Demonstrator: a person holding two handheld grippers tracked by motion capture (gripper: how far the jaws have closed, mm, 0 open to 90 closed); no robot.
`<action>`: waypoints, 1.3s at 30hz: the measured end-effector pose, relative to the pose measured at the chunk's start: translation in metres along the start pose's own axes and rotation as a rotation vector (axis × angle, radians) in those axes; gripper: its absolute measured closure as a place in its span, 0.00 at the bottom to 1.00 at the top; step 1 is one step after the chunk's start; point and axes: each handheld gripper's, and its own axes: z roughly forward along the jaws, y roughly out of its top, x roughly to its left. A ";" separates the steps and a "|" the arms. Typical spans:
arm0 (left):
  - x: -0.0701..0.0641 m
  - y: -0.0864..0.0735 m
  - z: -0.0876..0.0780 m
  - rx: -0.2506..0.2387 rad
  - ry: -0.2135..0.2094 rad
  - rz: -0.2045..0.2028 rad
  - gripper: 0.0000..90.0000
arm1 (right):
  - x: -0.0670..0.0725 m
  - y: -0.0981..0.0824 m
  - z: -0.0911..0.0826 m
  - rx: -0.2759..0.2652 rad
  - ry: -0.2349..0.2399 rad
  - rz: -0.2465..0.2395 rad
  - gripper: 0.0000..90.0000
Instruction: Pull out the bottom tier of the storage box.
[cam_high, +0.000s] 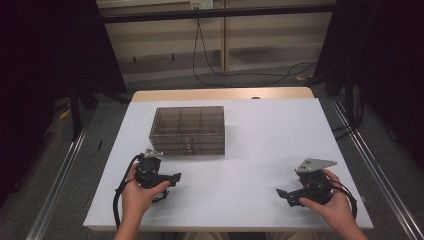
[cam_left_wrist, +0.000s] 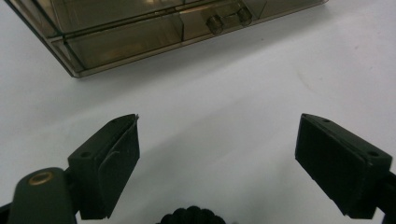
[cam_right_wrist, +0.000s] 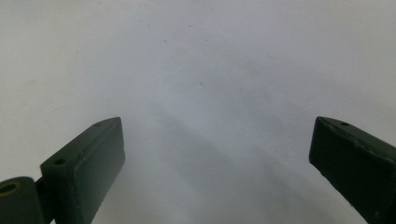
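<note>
Item: smoky clear drawer box (cam_high: 188, 130), mid-table (cam_high: 260, 165), drawers shut | left hand-held gripper (cam_high: 172, 178) jaws apart, empty, near box front | right hand-held gripper (cam_high: 281, 194) jaws apart, empty, well apart | Progress: judged unstarted; box untouched, all handling left.

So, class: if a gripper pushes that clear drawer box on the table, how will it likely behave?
The clear drawer box looks like rigid plastic, so probably stiff and light. Its flat base on the smooth white table suggests sliding, not tipping. Its small knobs suggest drawers may slip open.
</note>
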 end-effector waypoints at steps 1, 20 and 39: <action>-0.001 0.001 0.001 -0.003 0.005 -0.002 0.15 | 0.000 0.000 0.000 0.000 0.000 0.000 0.04; -0.013 0.021 0.016 0.032 0.048 -0.029 0.20 | 0.002 0.001 0.001 -0.001 0.008 -0.016 0.04; -0.015 0.029 0.026 0.068 0.062 -0.062 0.24 | 0.004 0.002 0.003 -0.002 0.020 -0.019 0.04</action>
